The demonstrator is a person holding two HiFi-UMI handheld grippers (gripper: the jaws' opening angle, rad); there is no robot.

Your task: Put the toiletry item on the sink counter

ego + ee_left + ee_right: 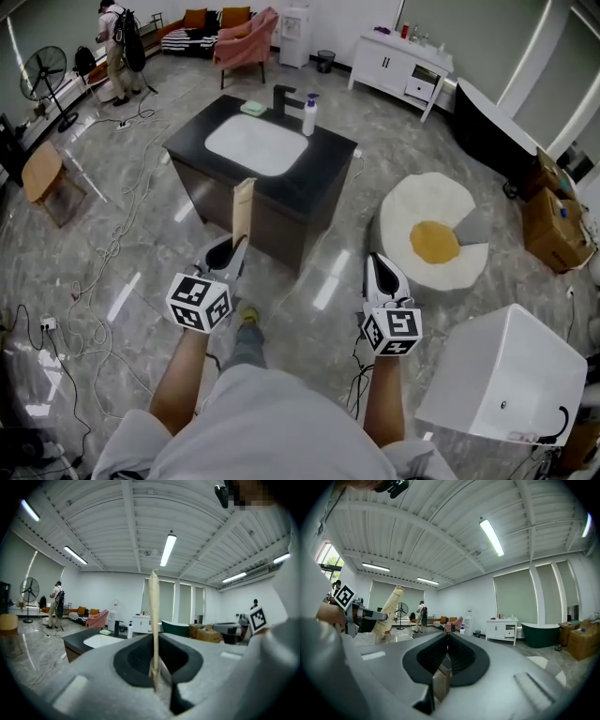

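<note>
Toiletry tube (243, 208), a flat cream-coloured one, stands nearly upright in the left gripper (232, 251), whose fingers are clenched on its lower end; in the left gripper view it shows edge-on as a thin pale strip rising from between the two pads. The tube is held in the air over the marble floor (141, 234), just short of the near edge of the black-topped bench (323, 173), not yet on it. In the right gripper view a band of dark print runs down the tube's face, but it is too small and blurred to read. The right gripper (382, 270) hangs off to the side over the floor, its fingers pressed together with nothing between them. Each gripper carries a cube with black-and-white square markers; these are patterns, not words. On the bench sit a white basin (255, 145), a black faucet (284, 97), a white pump bottle (308, 114) with a blue top whose label cannot be read, and a pale green soap bar (253, 108). To the bench's right lies a fried-egg-shaped rug (427, 234), and a white box (506, 370) stands near the right gripper.
</note>
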